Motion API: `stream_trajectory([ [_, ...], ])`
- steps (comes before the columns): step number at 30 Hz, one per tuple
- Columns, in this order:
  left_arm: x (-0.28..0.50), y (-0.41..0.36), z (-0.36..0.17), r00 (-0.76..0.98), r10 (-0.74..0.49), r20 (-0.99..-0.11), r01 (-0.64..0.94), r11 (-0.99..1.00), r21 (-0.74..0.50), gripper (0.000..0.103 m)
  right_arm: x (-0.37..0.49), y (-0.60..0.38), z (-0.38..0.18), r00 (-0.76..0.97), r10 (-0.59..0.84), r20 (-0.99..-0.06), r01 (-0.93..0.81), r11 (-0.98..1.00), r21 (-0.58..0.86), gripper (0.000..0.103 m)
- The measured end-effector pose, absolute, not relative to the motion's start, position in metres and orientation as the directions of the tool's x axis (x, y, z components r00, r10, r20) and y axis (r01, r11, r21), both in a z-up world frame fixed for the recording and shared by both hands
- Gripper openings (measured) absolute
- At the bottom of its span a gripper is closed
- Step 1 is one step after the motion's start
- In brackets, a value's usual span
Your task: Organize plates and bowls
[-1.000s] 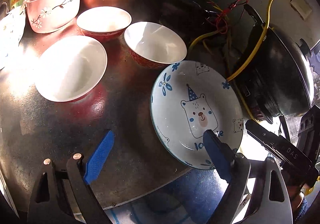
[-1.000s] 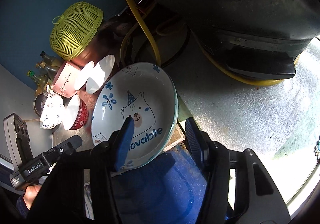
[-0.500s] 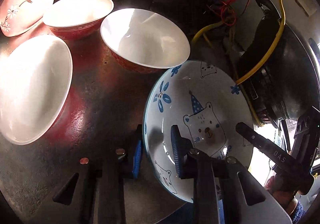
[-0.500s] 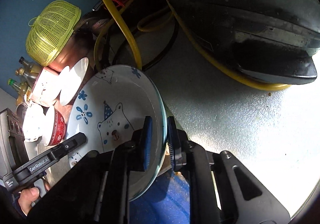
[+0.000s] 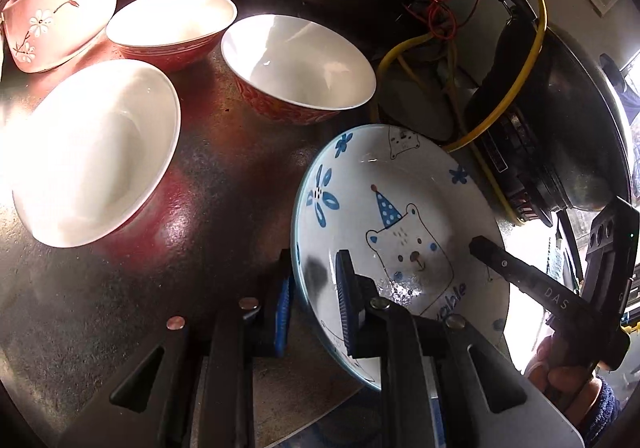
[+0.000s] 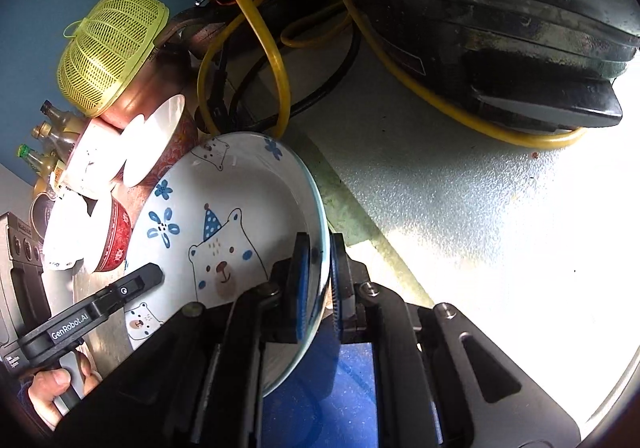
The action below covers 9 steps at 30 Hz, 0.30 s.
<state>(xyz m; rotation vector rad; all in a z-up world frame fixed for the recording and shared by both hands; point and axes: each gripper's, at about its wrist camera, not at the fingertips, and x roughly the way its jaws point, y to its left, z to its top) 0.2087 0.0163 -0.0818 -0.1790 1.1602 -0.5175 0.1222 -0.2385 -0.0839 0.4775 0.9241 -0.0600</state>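
Observation:
A white plate with a blue bear drawing (image 5: 404, 232) sits tilted at the near right edge of the metal table (image 5: 224, 184). My left gripper (image 5: 314, 300) is shut on its left rim, one pad inside and one outside. My right gripper (image 6: 318, 284) is shut on the plate's (image 6: 224, 224) right rim. Three red bowls with white insides stand on the table: one at the left (image 5: 92, 152), one at the back (image 5: 172, 24), one in the middle (image 5: 298, 64). A pink flowered bowl (image 5: 60, 20) stands at the far left.
A yellow mesh basket (image 6: 108, 48) sits over a copper pot behind the bowls. Yellow cables (image 5: 516, 88) and red wires run to a black cooker (image 5: 560, 120) on the right. Bottles (image 6: 44, 136) and a cup stand far left. A bright counter (image 6: 500, 216) lies right of the plate.
Both grippers went from open near the plate to shut on its opposite rims. The plate now looks lifted and tilted at the table edge.

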Motion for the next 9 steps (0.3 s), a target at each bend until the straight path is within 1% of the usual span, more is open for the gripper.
stream_trajectory([
  [9, 0.184, 0.032, -0.064, 0.340, -0.465, -0.818, 0.283, 0.880, -0.382, 0.019, 0.113, -0.225, -0.074, 0.610, 0.191, -0.769, 0.198, 0.903, 0.382, 0.011],
])
